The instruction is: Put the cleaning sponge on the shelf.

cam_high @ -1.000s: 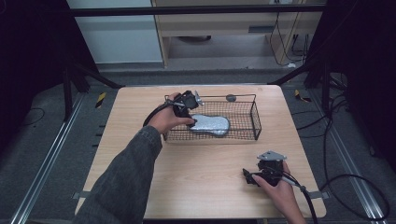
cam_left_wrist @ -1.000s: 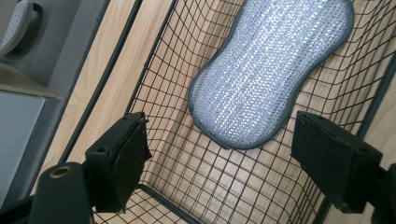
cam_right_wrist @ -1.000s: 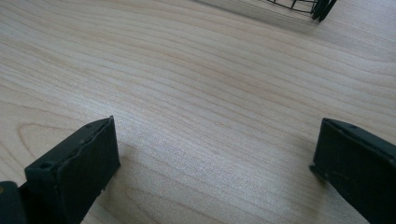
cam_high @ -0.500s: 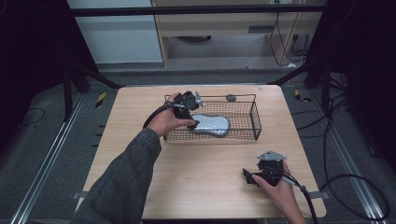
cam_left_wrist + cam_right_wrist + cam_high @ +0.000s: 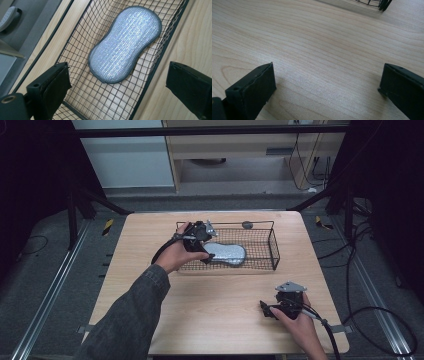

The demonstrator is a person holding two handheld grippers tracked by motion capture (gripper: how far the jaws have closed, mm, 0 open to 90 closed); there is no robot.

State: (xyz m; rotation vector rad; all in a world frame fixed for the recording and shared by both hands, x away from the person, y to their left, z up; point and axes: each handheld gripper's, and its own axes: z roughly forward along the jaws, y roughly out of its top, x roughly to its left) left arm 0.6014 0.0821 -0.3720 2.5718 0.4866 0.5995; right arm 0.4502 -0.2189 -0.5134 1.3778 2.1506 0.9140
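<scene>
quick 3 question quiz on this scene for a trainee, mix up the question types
1. True or false: the silver scouring pad lies flat inside the wire basket.
2. Multiple choice: the left hand-held gripper is A) shut on the pad, B) open above the basket with the pad between its jaws' line of sight, C) resting on the floor.
3. Fill in: the right hand-held gripper sits open over the bare wooden ____.

Key: 1 true; 2 B; 3 table.

Left hand-held gripper [image 5: 206, 251] jaws wide apart; right hand-held gripper [image 5: 265, 308] likewise, low.
</scene>
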